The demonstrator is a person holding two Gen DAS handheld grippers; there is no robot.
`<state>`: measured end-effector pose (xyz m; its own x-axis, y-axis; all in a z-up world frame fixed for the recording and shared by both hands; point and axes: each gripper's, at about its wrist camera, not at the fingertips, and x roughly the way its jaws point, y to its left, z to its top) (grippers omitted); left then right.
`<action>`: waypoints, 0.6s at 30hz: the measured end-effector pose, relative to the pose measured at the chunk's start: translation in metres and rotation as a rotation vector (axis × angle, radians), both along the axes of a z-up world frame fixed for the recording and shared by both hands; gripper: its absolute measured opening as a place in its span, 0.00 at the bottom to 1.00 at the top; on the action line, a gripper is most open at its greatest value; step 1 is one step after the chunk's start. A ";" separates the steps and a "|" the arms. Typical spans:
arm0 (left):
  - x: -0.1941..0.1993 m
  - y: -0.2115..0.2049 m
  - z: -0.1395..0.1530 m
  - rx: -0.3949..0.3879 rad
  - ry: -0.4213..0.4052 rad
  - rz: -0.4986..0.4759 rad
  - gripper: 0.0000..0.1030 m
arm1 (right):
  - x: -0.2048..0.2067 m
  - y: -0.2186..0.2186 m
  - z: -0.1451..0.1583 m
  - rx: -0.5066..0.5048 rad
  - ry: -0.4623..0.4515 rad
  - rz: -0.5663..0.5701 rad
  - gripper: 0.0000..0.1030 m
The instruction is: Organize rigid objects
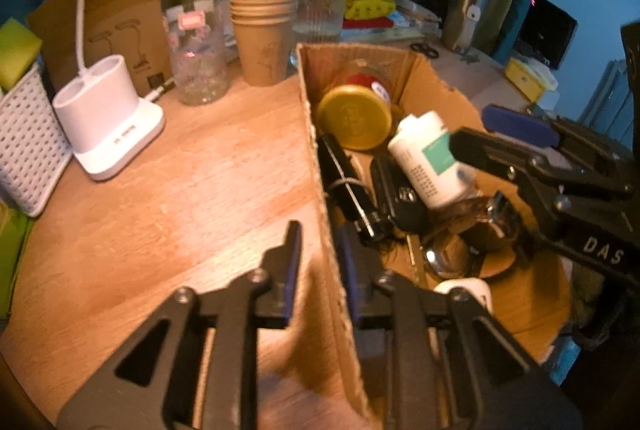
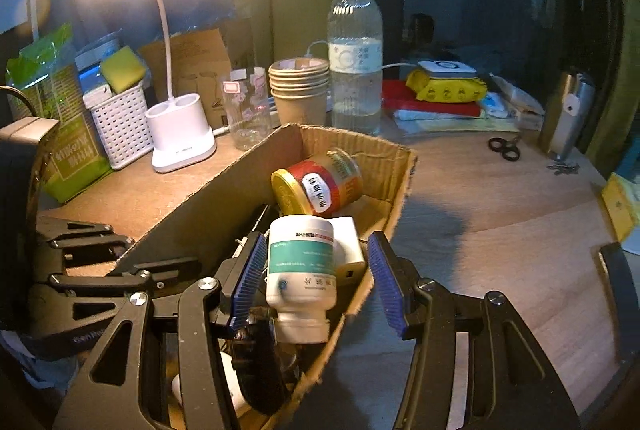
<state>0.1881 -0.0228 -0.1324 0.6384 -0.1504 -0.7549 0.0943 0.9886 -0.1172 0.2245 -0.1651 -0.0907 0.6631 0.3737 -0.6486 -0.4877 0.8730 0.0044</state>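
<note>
Your left wrist view looks steeply down, close along the cardboard box (image 1: 320, 166) wall toward twelve o'clock. Your right wrist view does likewise from the opposite wall; both share the box.

A cardboard box (image 2: 224, 198) sits on the wooden table (image 1: 180, 190). In the box, a jar (image 2: 320, 180) lies on its side at the far end. A pill bottle (image 2: 302, 270) lies nearer, leaning on other things in the box. A computer mouse (image 1: 466, 290) is at the near end.

Far behind the box stand a water bottle (image 2: 354, 70) and a stack of paper cups (image 2: 298, 86). A drinking glass (image 2: 248, 106) is left of the cups. Left of that is a desk lamp (image 2: 182, 138), then a basket (image 2: 120, 122).

Scissors (image 2: 505, 148) lie on the table, far right of the box.

The left gripper (image 1: 320, 262) has the near left wall of the box between its fingers. The right gripper (image 2: 316, 282) has the pill bottle and the box's right wall between its fingers.
</note>
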 end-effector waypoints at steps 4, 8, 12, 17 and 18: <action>-0.013 -0.001 0.016 0.002 -0.047 0.000 0.26 | -0.011 -0.006 0.012 0.000 -0.021 -0.012 0.59; -0.027 -0.003 0.028 -0.008 -0.070 -0.005 0.35 | -0.025 -0.013 0.025 0.005 -0.044 -0.029 0.59; -0.043 -0.003 0.045 -0.037 -0.111 0.010 0.51 | -0.042 -0.020 0.036 0.022 -0.064 -0.050 0.59; -0.063 -0.005 0.070 -0.046 -0.172 0.022 0.51 | -0.066 -0.026 0.051 0.017 -0.109 -0.081 0.59; -0.066 -0.005 0.073 -0.046 -0.185 0.024 0.52 | -0.072 -0.028 0.056 0.021 -0.120 -0.086 0.59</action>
